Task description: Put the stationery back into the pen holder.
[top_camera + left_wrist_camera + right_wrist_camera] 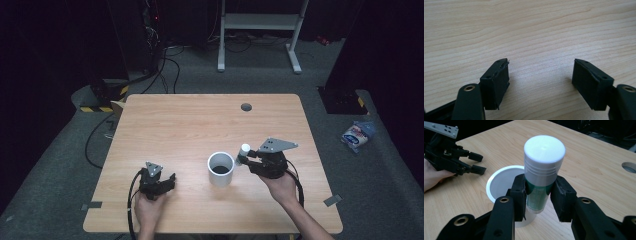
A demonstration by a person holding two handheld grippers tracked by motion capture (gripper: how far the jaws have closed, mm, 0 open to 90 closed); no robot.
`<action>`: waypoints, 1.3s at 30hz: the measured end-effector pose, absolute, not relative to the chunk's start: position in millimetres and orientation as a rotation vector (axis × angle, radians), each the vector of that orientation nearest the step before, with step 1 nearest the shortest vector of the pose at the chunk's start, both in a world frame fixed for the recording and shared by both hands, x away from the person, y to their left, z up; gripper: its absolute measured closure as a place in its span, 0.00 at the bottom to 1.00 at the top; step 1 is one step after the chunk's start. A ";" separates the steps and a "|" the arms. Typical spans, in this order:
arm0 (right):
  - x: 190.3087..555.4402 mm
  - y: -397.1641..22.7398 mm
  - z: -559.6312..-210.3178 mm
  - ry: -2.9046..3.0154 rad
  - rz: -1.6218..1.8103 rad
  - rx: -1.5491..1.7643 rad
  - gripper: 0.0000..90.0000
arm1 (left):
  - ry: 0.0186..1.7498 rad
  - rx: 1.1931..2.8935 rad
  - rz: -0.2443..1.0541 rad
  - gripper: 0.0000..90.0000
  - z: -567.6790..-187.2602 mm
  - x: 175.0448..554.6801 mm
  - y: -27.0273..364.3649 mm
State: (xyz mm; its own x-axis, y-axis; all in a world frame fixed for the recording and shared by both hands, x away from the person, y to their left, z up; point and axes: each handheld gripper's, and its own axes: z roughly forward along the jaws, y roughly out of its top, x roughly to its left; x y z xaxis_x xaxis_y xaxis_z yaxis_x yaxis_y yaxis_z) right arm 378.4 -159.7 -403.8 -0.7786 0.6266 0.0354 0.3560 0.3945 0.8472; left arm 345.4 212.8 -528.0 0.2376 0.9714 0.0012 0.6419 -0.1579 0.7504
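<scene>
Currently right tongs pinch a green glue stick with ribbed white cap, upright beside the white cup; left tongs spread over desk.

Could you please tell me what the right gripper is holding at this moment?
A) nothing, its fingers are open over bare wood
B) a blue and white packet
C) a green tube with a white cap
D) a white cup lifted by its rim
C: in the right gripper view, the right gripper is clamped on the green tube just below its white cap, beside the white cup.
</scene>
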 end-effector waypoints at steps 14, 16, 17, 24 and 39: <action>382.0 -137.1 -399.4 2.403 1.339 0.798 0.73 | 1.475 1.881 0.668 0.33 -528.1 345.4 212.9; 382.6 -134.2 -399.6 2.410 1.339 0.793 0.73 | 1.475 1.882 0.669 0.33 -528.1 345.4 212.7; 383.0 -132.6 -399.7 2.414 1.337 0.792 0.73 | 1.474 1.883 0.669 0.33 -528.1 345.4 212.8; 385.7 -123.2 -405.2 2.437 1.311 0.786 0.73 | 1.475 1.880 0.667 0.33 -528.1 345.4 212.9; 393.2 -113.8 -422.3 2.471 1.275 0.811 0.72 | 1.475 1.880 0.667 0.33 -528.1 345.4 212.9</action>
State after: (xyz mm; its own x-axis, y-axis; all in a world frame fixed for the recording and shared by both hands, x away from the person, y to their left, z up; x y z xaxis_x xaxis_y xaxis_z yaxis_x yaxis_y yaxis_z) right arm 393.2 -113.8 -422.3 -0.8154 0.5779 0.0354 0.3637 0.4638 0.8078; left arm 345.4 212.9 -528.1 0.2380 0.9713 -0.0001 0.6413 -0.1571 0.7510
